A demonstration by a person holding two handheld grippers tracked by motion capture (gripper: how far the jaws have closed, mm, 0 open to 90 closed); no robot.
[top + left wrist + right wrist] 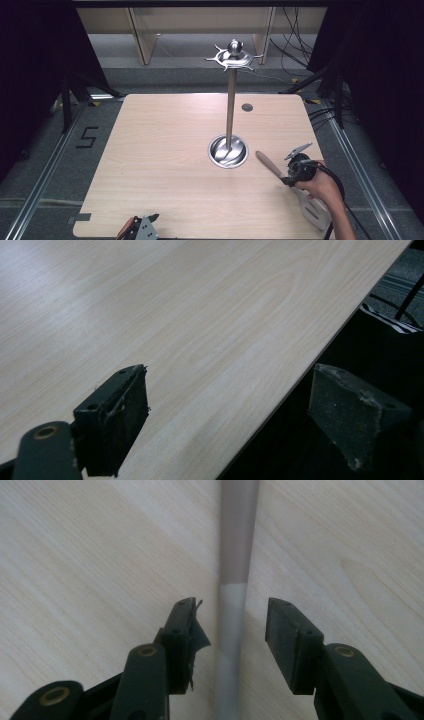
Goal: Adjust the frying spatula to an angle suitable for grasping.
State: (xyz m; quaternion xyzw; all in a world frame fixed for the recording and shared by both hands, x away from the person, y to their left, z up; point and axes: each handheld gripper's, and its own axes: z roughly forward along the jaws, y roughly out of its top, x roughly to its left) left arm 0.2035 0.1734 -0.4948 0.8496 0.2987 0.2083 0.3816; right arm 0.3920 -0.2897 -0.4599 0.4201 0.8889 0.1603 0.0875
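Spreading under everything is the pale wooden table (165, 165), the largest thing here. Next in size comes the metal stand (230, 100), a tall pole rising from a round steel dish well beyond the right gripper's fingertips and topped by a ring of hooks with a ball.

Smaller again is the spatula (272, 167), lying flat on the table at the person's right. Its brown wooden handle points away toward the stand's dish, and its pale blade (314, 210) lies back under the right hand (325, 187). In the right gripper view the spatula's shaft (232, 615) runs straight up between the 2 fingers (182, 630), where brown handle gives way to pale neck.

The right gripper (292, 170) straddles that shaft with its jaws partly closed; a gap shows on each side, so the pads do not press on it.

Smallest in the high view is the left gripper (142, 227), at the near edge of the table. In the left gripper view its fingers (117, 420) stand wide apart with nothing between them, 1 over the wood and the other past the table's edge.
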